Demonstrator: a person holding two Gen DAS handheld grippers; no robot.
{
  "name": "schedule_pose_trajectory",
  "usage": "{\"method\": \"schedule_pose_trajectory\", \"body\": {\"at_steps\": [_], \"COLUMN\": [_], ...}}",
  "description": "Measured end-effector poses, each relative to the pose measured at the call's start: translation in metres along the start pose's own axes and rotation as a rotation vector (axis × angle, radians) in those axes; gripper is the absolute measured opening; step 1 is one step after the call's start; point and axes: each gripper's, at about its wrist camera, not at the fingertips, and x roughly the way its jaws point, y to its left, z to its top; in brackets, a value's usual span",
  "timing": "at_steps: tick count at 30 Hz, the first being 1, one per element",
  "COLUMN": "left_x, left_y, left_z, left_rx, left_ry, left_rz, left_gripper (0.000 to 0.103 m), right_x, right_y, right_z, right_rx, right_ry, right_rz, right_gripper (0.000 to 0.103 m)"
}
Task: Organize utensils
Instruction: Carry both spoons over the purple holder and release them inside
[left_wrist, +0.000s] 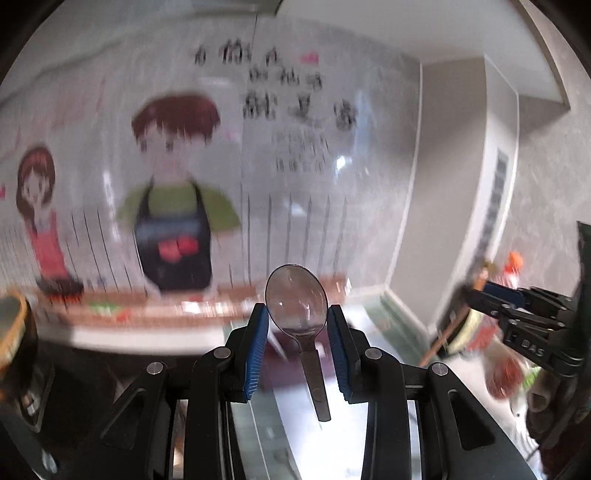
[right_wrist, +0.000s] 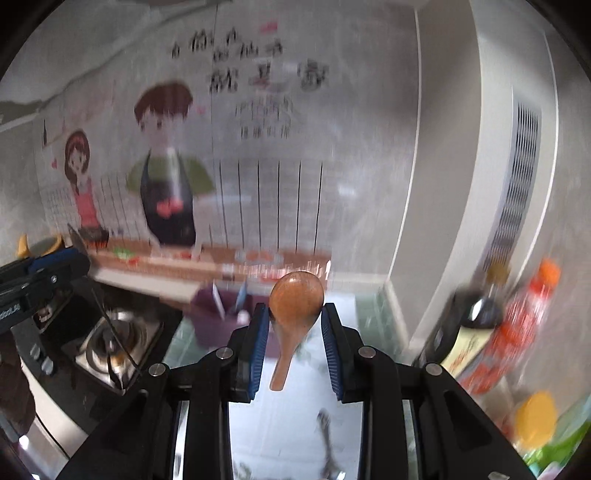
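- The left gripper (left_wrist: 297, 314) was clamped on a clear plastic spoon (left_wrist: 296, 301); its 2 blue pads pressed the sides of the bowl, and the grey handle hung down toward the camera.
- The right gripper (right_wrist: 295, 314) was clamped the same way on a wooden spoon (right_wrist: 296, 295), bowl up between the pads, handle slanting down and left.
- Both spoons were held in the air in front of a blurred wall decal of 2 cartoon cooks (right_wrist: 162, 158).
- A purple holder (right_wrist: 221, 314) stood on the counter beyond the right gripper, with utensils in it.
- A gas stove (right_wrist: 107, 343) lay at the left, bottles (right_wrist: 524, 314) at the right.
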Motion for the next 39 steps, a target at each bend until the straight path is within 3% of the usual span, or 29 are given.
{"method": "schedule_pose_trajectory", "body": {"at_steps": [6,13,21,35,39], "left_x": [0.038,0.105,0.160,0.211,0.224], "left_y": [0.006,0.015,0.023,0.021,0.025], "left_z": [0.045,0.041,0.021,-0.016,-0.032], "left_rx": [-0.006,-0.024,-0.055,-0.015,-0.046], "left_ry": [-0.023,0.051,0.119,0.216,0.250], "left_rz": [0.022,0.033,0.038,0.084,0.096], "left_gripper": [0.034,0.034,0.034,0.034,0.034], "right_x": [0.019,0.061,0.115,0.196,0.216], "right_y": [-0.007,-0.001,0.000,0.004,0.007], "right_z": [0.050,0.062,0.053,0.016,-0.002], "right_rx": [-0.026,-0.069,-0.052,-0.023,-0.023], "right_ry": [-0.036,-0.017,0.048,0.198,0.257], "right_rz": [-0.056,-0.035,0.026,0.090,0.095], "right_gripper": [0.027,0.027,0.027,0.027,0.027]}}
